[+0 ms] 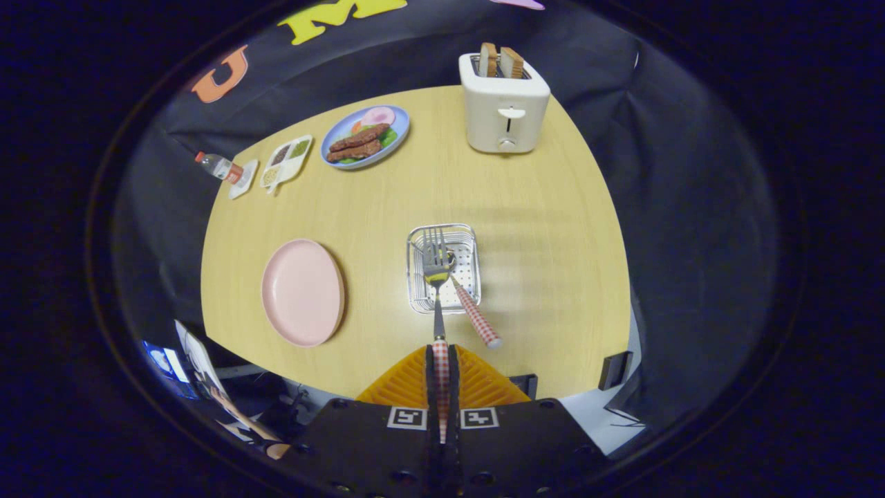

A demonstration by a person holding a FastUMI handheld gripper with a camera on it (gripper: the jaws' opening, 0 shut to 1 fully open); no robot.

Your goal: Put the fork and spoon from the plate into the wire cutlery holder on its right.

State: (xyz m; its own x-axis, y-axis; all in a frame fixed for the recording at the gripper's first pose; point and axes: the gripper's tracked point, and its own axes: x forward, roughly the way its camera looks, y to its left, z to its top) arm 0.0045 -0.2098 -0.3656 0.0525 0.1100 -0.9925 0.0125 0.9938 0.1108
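Gripper (441,360) clenched on fork (435,277) handle, tines over wire cutlery holder (444,268) w/ spoon (473,311) inside. Probably light, stiff, slippery metal; checked handle best for grip.

The desk (484,194) is pale yellow wood-grain. The empty plate (302,292) is plain pink. The fork (438,304) held in the tool (441,366) and the spoon (474,311) both have red-and-white checked handles. The wire cutlery holder (442,268) is silver, the toaster (503,104) cream, the food plate (397,135) blue.
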